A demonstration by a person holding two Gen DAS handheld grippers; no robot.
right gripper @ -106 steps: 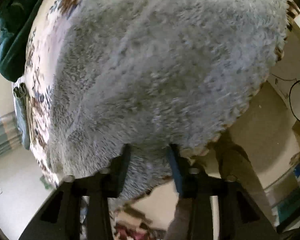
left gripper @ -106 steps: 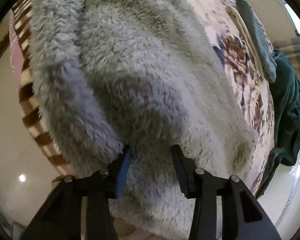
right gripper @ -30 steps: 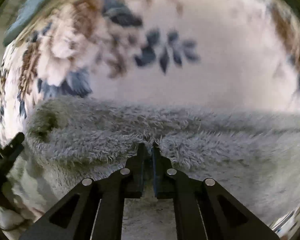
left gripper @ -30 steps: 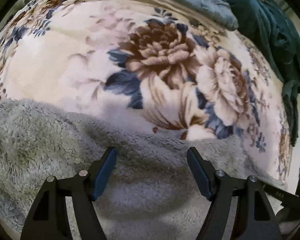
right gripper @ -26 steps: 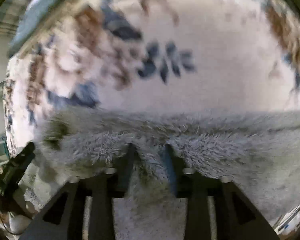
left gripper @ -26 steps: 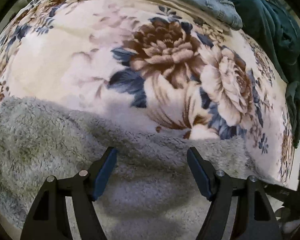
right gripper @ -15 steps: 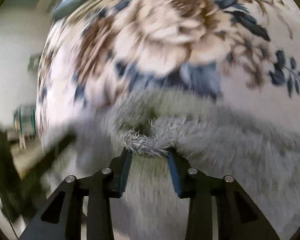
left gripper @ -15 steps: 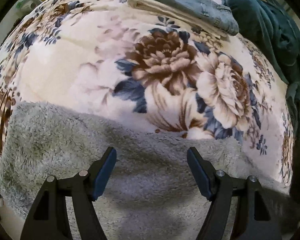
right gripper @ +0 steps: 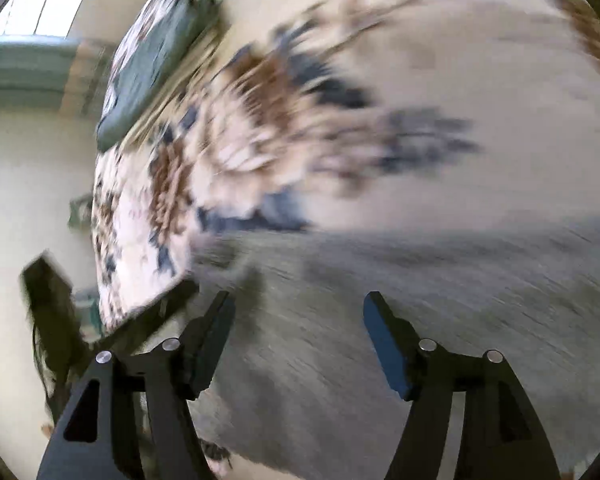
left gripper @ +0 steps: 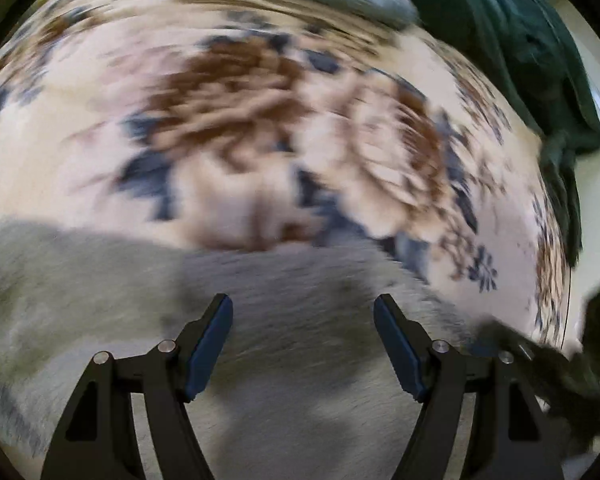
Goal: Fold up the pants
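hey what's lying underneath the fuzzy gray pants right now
The gray pants lie on a floral blanket, which shows beyond their far edge. The part beneath the pants is covered, so anything else under them cannot be seen.

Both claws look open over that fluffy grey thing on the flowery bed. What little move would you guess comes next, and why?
Probably lower both and pinch an edge of the grey fleece pants for another fold. The left gripper and right gripper both hang open above them, holding nothing, and the pants lie flat on the floral blanket. Blur hides the exact edge.
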